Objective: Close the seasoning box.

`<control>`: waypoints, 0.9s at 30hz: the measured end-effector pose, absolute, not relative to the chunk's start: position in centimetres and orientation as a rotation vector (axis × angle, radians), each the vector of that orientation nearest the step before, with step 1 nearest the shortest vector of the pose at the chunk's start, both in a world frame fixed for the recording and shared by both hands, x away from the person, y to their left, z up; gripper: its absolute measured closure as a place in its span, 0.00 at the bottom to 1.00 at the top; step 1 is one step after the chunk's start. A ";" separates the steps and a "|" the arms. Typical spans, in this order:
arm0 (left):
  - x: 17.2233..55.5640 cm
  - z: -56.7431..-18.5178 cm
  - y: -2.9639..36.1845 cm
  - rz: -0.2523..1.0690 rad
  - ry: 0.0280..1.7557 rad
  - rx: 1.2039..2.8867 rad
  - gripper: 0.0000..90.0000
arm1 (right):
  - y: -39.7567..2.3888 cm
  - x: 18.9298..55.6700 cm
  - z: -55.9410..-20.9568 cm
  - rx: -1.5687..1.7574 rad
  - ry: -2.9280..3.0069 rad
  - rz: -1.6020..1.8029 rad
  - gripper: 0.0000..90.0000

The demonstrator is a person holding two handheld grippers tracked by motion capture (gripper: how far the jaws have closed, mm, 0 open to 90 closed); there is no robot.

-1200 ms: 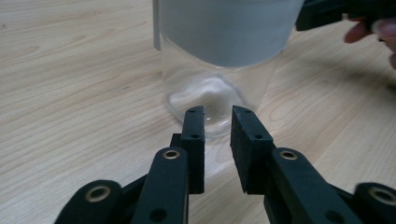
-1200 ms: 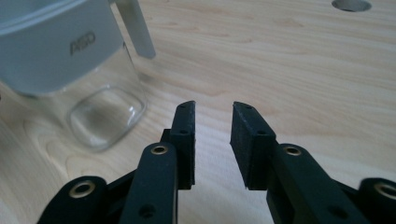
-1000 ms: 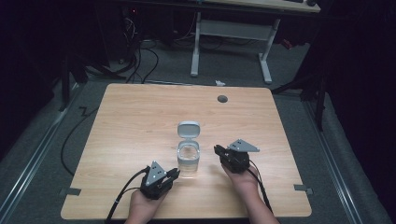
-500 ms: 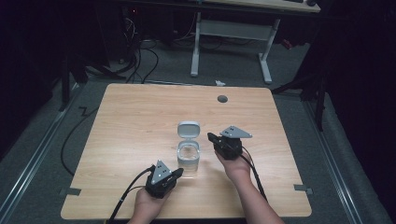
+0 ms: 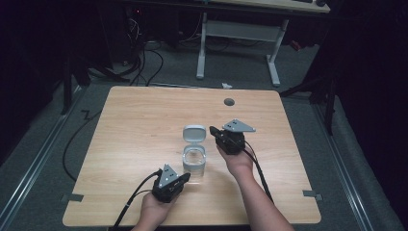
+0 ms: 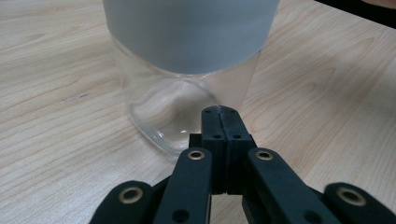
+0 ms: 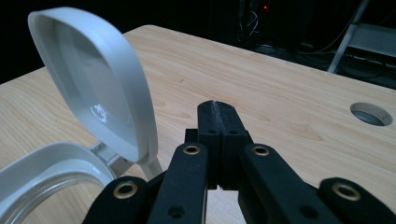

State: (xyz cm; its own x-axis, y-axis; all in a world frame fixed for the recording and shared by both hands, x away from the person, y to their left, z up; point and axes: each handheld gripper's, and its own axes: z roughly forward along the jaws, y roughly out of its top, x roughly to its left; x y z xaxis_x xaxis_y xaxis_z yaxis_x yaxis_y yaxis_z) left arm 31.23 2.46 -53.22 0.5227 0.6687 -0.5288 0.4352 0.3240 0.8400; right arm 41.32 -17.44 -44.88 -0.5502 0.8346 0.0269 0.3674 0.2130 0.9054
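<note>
Clear glass jar (image 5: 195, 160) upright near the middle of the wooden table (image 5: 134, 125), grey collar round its mouth, hinged grey lid (image 5: 194, 133) swung open and standing up at the far side. Left gripper (image 5: 183, 177) low at the near edge, just beside the jar's near left side, jaws pressed together with nothing between them; in the left gripper view the closed tips (image 6: 223, 116) point at the jar's (image 6: 187, 84) glass base, close to it, contact impossible to tell. Right gripper (image 5: 214, 132) to the right of the lid, jaws likewise closed flat on each other and empty; in the right gripper view the raised lid (image 7: 98, 84) just left of the tips (image 7: 217, 114), the jar rim (image 7: 51, 163) low at left. Round cable hole (image 5: 229, 102) in the table towards the far edge, well apart from the jar. Beyond the table: grey floor, white legs of another desk (image 5: 202, 48), loose black cables (image 5: 144, 62) in shadow.
</note>
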 end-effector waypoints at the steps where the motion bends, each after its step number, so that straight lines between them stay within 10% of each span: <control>1: 31.2 -53.2 2.5 0.203 1.092 1.301 1.00 | -17.2 41.5 -44.7 1.098 2.015 1.316 1.00; 27: 31.4 -53.2 2.6 0.191 1.099 1.291 1.00 | -15.4 39.1 -43.5 0.975 2.064 1.350 1.00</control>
State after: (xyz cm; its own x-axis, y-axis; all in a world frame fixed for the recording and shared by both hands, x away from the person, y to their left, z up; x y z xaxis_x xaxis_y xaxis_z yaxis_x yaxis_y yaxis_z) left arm 31.36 2.62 -53.19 0.5151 0.6639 -0.5420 0.4421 0.3359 0.8317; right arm 39.11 -15.43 -43.52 -0.6283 0.7778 -0.0136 0.2991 0.2578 0.9187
